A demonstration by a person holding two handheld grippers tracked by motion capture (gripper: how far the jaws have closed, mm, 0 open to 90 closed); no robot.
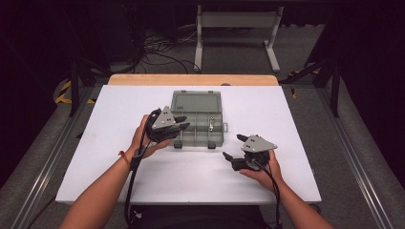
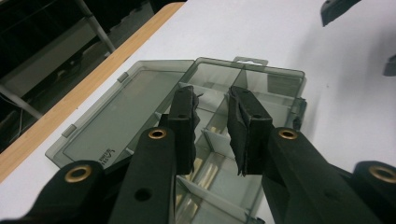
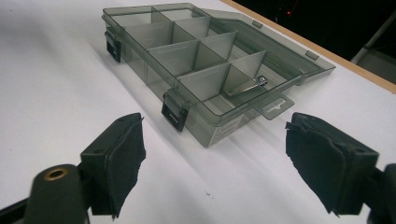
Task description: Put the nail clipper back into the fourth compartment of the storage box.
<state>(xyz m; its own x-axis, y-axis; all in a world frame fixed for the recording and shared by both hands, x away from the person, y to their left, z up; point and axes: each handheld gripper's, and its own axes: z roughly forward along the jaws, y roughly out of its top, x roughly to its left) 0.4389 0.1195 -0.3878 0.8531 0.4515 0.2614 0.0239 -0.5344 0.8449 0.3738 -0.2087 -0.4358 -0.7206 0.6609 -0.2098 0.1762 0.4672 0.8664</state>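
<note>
Your left claw [image 1: 181, 123] hung over the smoky grey clear plastic compartment box [image 1: 198, 125], lid open, mid-table [image 1: 110, 157]; its jaws stood narrowly apart, holding nothing. Your right claw [image 1: 232, 146] waited wide open beside the box. You did best lowering straight into one compartment, clear of the dividers.

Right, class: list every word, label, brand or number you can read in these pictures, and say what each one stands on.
Nothing can be read with certainty.
Small pale print on the lid of the organiser box: too small and blurred to read.
White label on the box's side wall: too blurred to read.
No other print shows.
</note>
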